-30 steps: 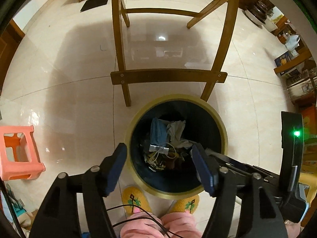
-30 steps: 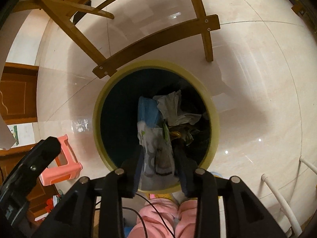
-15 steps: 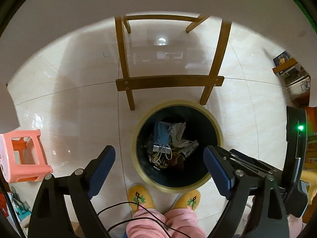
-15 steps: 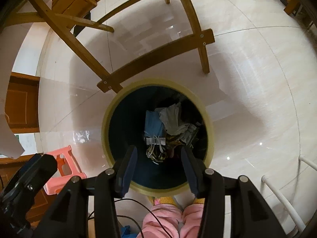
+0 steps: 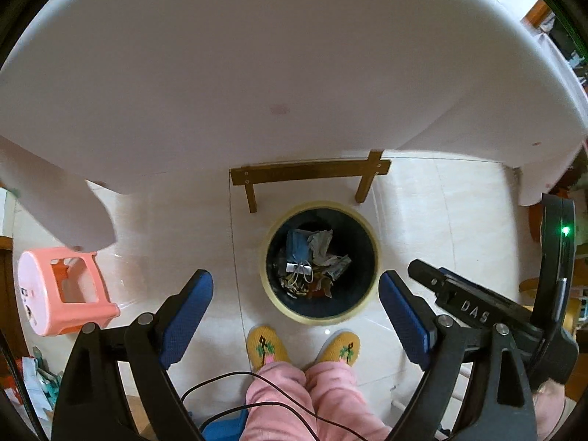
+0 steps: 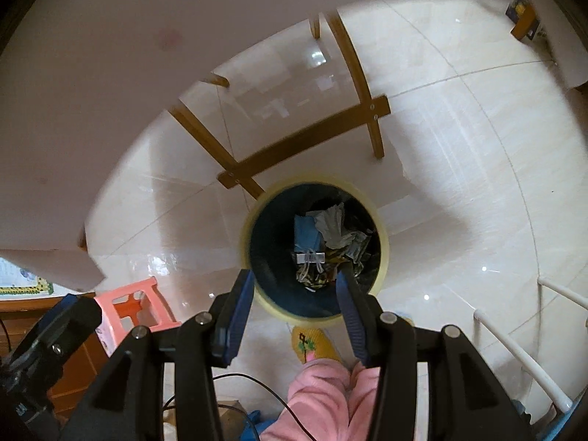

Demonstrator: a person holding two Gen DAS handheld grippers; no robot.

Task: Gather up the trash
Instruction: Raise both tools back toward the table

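Note:
A round bin (image 5: 371, 294) with a yellow rim and dark inside stands on the tiled floor, also in the right wrist view (image 6: 384, 253). It holds a blue face mask (image 5: 299, 248), crumpled paper (image 5: 320, 240) and other scraps; the mask (image 6: 305, 235) also shows in the right wrist view. My left gripper (image 5: 296, 303) is open and empty, high above the bin. My right gripper (image 6: 294, 297) is open and empty, also well above the bin.
A white tabletop (image 5: 257, 73) fills the upper view, with its wooden leg frame (image 5: 312, 172) behind the bin. A pink plastic stool (image 5: 62, 290) stands at the left. The person's yellow slippers (image 5: 266, 345) are beside the bin. White rails (image 6: 522, 352) are at the right.
My right gripper let go of the mask, which now lies in the bin. Both grippers rose away from the bin, and the tabletop came into view.

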